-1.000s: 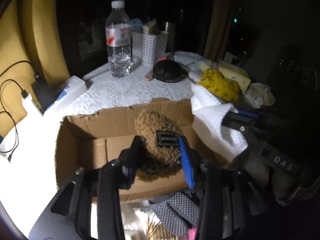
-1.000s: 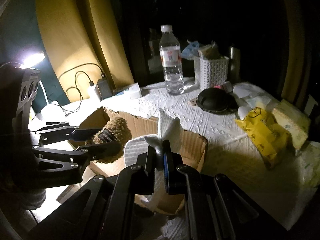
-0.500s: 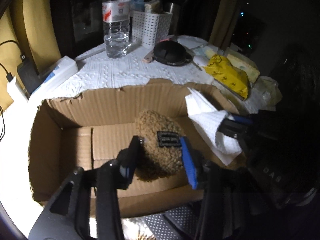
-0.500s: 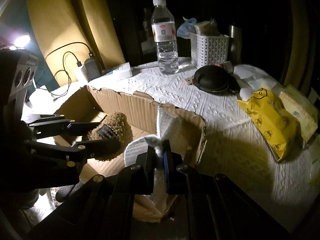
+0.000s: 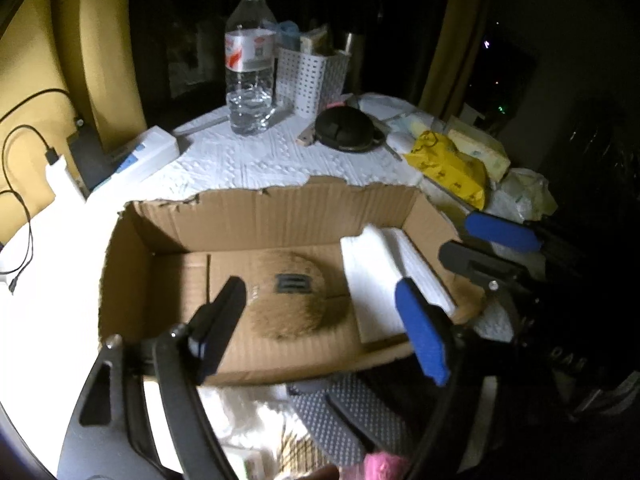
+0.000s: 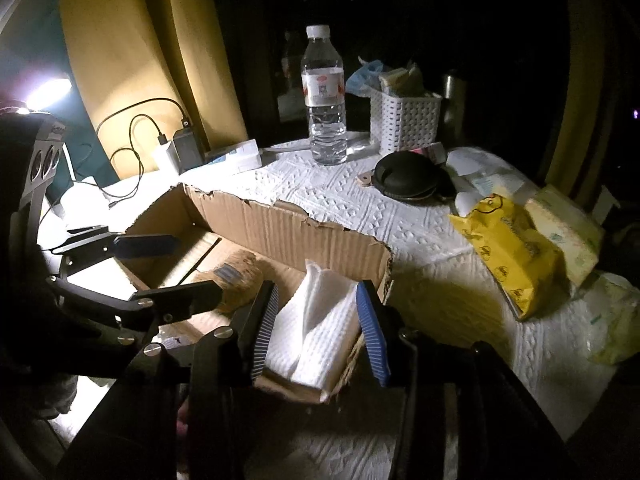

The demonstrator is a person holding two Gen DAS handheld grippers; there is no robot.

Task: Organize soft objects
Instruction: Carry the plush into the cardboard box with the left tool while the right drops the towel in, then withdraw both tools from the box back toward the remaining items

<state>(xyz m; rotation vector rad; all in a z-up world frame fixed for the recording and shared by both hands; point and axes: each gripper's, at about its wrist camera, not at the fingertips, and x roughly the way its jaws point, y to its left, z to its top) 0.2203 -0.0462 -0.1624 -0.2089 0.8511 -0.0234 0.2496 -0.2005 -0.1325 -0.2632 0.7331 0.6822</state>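
An open cardboard box stands on the white table. A brown fuzzy object with a dark label lies on the box floor. A folded white cloth lies in the box's right end. My left gripper is open and empty just above the fuzzy object. My right gripper is open, its fingers either side of the white cloth without holding it.
A water bottle, a white basket, a black round case, a yellow packet and tissue packs stand behind the box. A charger and cables lie at the left. Grey dotted fabric lies in front of the box.
Both grippers have opened. The fuzzy object dropped from the left gripper onto the box floor, and the white cloth left the right gripper and lies in the box.
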